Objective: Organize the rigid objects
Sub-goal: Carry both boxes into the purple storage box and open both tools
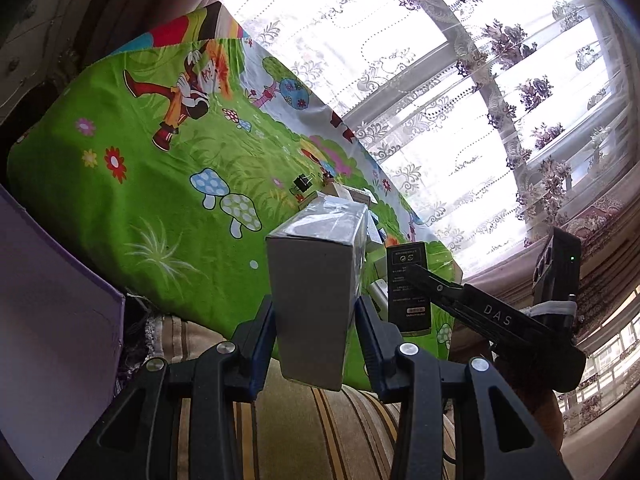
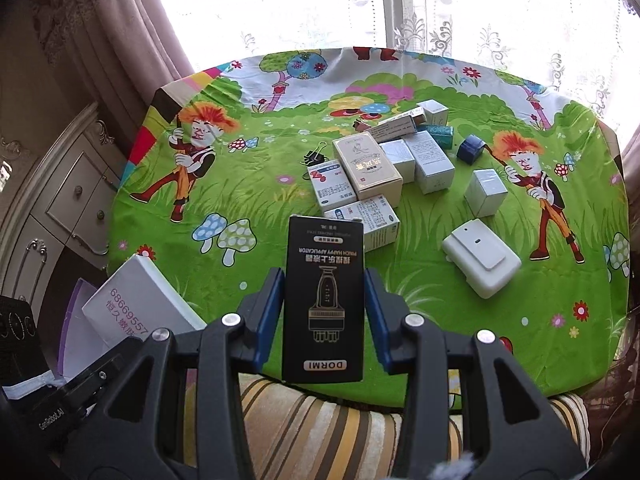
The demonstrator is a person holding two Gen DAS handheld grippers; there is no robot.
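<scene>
I'm mid-carry: left gripper (image 1: 316,316) grasps a grey box (image 1: 316,276), right gripper (image 2: 324,308) a black box (image 2: 323,300), both off the bench (image 2: 248,184); next, set them down by its near-left corner.

Bright window (image 1: 500,92) behind lace curtains (image 2: 460,20); carved white cabinet (image 2: 60,200) at left.

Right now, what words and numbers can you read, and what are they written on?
"DORMI": black box held between the right gripper's fingers.
"PINCH HAPPY APPLICATOR": same black box, printed upside down.
"68669557": white box at lower left.
"DAS": arm of the right gripper, seen from the left wrist view.
"GenRobot.AI": the other gripper's body.
Small boxes in the pile: print too small to read.
</scene>
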